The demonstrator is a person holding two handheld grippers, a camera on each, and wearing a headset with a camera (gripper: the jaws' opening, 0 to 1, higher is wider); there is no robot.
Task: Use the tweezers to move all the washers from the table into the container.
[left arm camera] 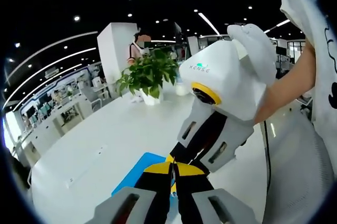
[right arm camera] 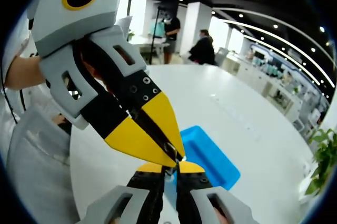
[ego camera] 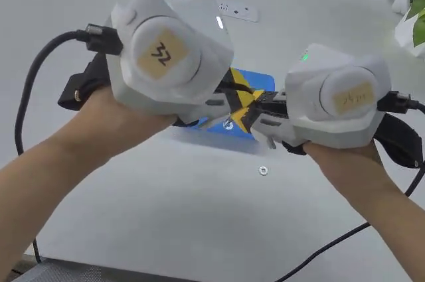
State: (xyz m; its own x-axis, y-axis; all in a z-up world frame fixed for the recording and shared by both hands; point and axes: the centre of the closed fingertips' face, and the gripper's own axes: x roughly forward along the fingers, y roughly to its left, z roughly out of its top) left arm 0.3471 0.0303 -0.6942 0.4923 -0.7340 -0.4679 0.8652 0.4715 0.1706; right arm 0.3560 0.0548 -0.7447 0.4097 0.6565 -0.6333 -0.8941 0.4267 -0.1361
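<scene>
A small silver washer (ego camera: pixel 263 171) lies on the white table in front of the blue container (ego camera: pixel 260 81). Another small silvery ring (ego camera: pixel 228 125) shows at the container's near edge, just under the jaw tips. The left gripper (ego camera: pixel 234 96) and right gripper (ego camera: pixel 247 113) point at each other over the container, yellow tips nearly touching. In the left gripper view its own jaws (left arm camera: pixel 174 170) stand shut, with the right gripper's tips right against them. The right gripper (right arm camera: pixel 169 170) also looks shut, the left gripper's (right arm camera: pixel 176 156) yellow tips meeting it. Whether anything thin is pinched there is hidden.
A white power strip (ego camera: pixel 234 10) lies at the back of the table. A potted plant (ego camera: pixel 413 0) stands at the far right. Black cables (ego camera: pixel 36 83) trail from both grippers. Bare table (ego camera: pixel 166 202) stretches in front of the container.
</scene>
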